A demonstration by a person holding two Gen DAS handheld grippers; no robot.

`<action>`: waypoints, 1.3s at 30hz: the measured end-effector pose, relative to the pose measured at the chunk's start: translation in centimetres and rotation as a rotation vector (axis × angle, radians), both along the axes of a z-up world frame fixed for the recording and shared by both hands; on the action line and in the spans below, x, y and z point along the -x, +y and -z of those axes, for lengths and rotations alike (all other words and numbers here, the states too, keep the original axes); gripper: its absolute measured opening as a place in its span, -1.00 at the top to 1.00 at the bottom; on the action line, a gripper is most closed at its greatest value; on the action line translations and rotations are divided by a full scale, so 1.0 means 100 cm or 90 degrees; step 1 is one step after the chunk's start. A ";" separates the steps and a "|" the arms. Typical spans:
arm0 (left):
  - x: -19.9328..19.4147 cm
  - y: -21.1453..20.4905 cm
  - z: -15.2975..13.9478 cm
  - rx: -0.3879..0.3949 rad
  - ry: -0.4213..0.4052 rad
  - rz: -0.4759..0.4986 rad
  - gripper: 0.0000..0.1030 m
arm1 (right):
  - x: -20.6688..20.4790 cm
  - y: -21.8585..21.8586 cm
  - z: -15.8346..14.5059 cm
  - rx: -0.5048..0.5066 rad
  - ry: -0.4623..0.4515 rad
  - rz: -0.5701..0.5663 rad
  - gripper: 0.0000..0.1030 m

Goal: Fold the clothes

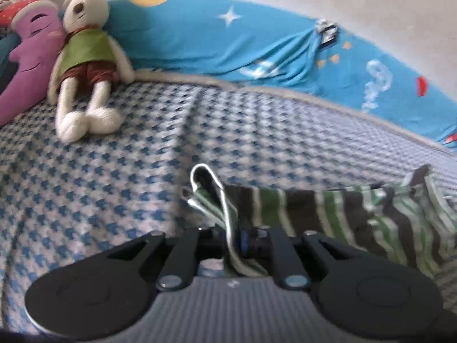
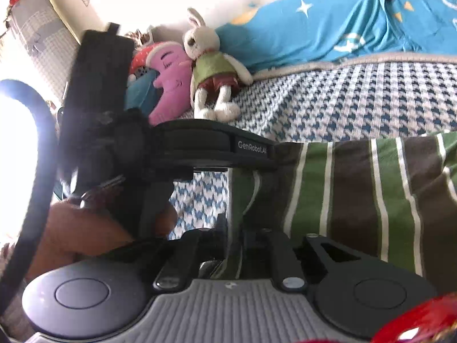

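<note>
Stripes of green, brown and white marked the garment (image 1: 337, 217), which lay stretched across the houndstooth bedspread (image 1: 114, 177) in front of a toy rabbit (image 1: 85, 63) and a blue star-print cover (image 1: 228, 43). The left gripper (image 1: 232, 240) had its fingers pressed together on a bunched edge of the cloth, a loop of it standing up above the tips. The right gripper (image 2: 234, 237) likewise pinched an edge of the same cloth close to its camera, with the left tool visible just beside it. By my judgement a fold was under way, both ends being held. Whichever way the cloth travelled next, both pinches needed to hold and move evenly so the edges stayed aligned.
</note>
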State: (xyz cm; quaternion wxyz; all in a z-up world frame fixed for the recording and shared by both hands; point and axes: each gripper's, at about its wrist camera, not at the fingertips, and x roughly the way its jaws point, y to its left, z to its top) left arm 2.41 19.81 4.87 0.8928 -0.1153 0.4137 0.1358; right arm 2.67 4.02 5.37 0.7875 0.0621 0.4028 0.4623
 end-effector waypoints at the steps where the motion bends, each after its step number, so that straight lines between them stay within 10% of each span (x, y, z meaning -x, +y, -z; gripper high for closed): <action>1: -0.002 0.005 0.004 -0.001 0.011 -0.010 0.58 | 0.001 -0.001 0.000 -0.001 0.003 -0.003 0.62; 11: 0.008 0.036 0.005 0.023 -0.006 -0.122 -0.01 | 0.006 -0.042 -0.014 0.020 -0.036 0.013 0.61; 23: 0.000 -0.006 0.003 0.068 -0.031 -0.031 -0.60 | 0.009 -0.103 -0.017 0.109 -0.124 0.082 0.58; 39: -0.032 -0.060 0.034 0.077 0.039 0.007 -0.89 | 0.001 -0.112 -0.003 0.197 -0.158 0.116 0.54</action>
